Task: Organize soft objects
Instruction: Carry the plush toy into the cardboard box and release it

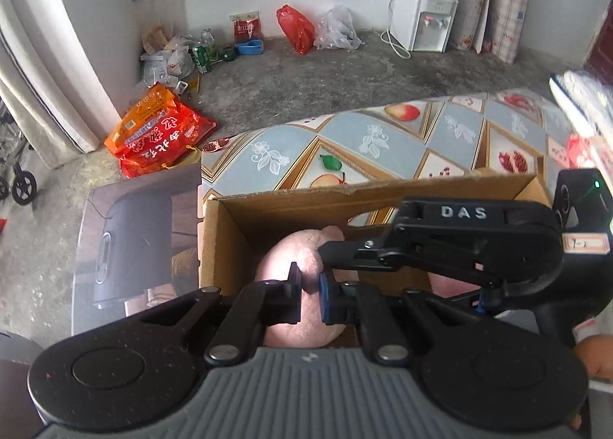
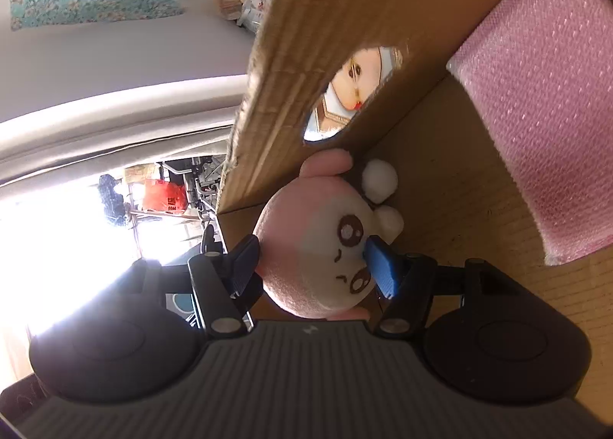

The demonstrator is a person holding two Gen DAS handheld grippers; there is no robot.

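Open cardboard box (image 1: pixel 230 239) on a counter (image 1: pixel 345 143) covered with a fruit-patterned cloth, seen directly ahead of and below the left hand-held gripper (image 1: pixel 309 281). Left hand-held gripper fully closed, nothing between its pads, poised just above the box opening. Right hand-held gripper (image 2: pixel 312 260) reaching into the box from the far side, about half open and clamped on a pink-and-cream plush toy (image 2: pixel 318 251), one pad on the pink back of the head, the blue pad against the embroidered face. Plush toy held inside the box, close to the side wall with the oval handle cut-out (image 2: pixel 345 94), just beyond the fingertips; whether touching the box floor, not discernible. Folded pink foam sheet (image 2: pixel 536 113) already in the box, ahead and to the right of the right hand-held gripper, leaning against the far wall. Box floor (image 2: pixel 459 209) otherwise bare cardboard between toy and foam.
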